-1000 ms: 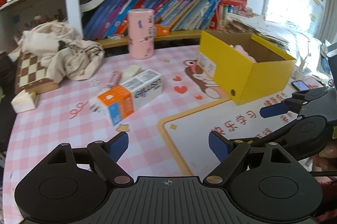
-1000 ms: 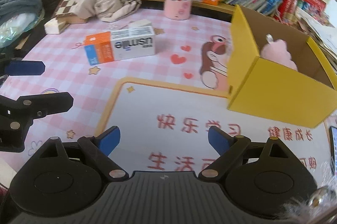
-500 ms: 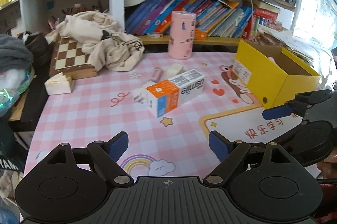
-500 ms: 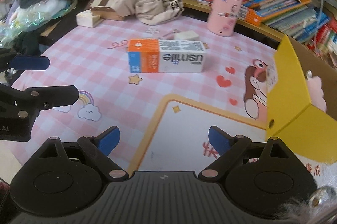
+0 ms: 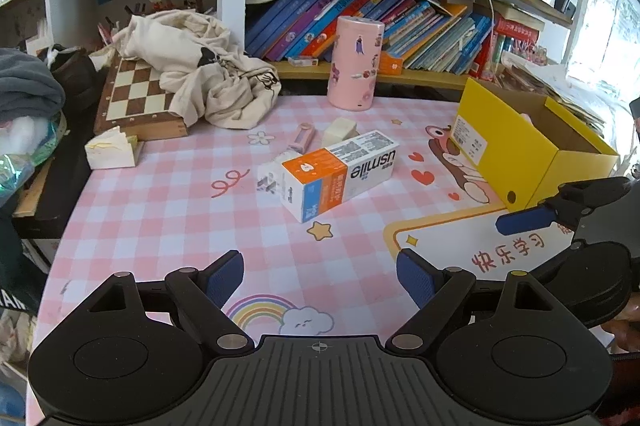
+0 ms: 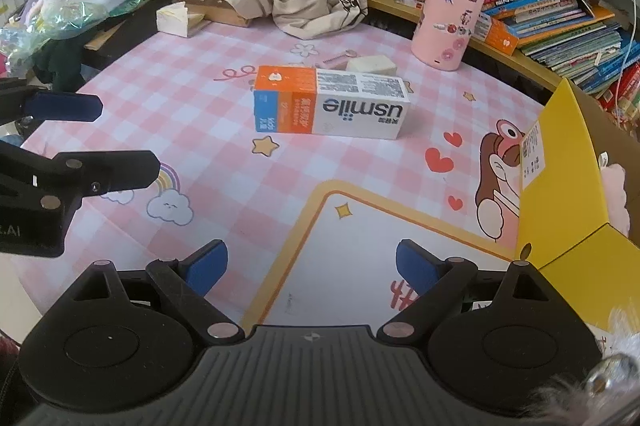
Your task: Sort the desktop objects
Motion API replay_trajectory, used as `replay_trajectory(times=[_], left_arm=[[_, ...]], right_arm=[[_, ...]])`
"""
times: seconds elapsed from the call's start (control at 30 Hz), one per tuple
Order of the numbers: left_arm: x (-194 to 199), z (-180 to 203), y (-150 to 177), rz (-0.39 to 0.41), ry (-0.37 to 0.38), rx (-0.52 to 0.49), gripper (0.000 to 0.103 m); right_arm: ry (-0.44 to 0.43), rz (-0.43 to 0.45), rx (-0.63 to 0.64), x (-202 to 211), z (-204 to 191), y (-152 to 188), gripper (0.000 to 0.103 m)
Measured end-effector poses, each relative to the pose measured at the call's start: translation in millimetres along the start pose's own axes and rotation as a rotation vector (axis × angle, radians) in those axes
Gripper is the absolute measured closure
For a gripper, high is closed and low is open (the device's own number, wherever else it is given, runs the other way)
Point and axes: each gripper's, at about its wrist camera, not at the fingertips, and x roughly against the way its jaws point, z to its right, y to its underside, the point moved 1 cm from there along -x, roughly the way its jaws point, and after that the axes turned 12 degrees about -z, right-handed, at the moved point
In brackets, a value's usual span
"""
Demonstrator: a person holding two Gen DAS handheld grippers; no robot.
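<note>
The carton (image 5: pixel 330 175) lay flat on the pink checked table (image 5: pixel 160 210), mid-table and apart from both grippers. In the left wrist view its long axis ran from near-left to far-right, orange end nearer; in the right wrist view (image 6: pixel 331 108) it lay crosswise, orange end left. A cream block (image 5: pixel 339 132) and a small pink stick (image 5: pixel 301 137) lay just beyond it. The yellow box (image 5: pixel 516 154) stood open at the right, something pink and fluffy (image 6: pixel 616 194) inside. The left gripper (image 5: pixel 320 280) and right gripper (image 6: pixel 312 266) each had jaws spread wide, holding and touching nothing.
</note>
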Motion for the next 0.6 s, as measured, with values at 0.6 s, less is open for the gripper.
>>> replay_trajectory(times=[0.6], left_arm=[[-34.9, 0.9, -27.2, -0.015, -0.056, 0.033, 0.015]], right_arm=[[-0.004, -0.019, -0.012, -18.1, 35.0, -27.8, 0.010]])
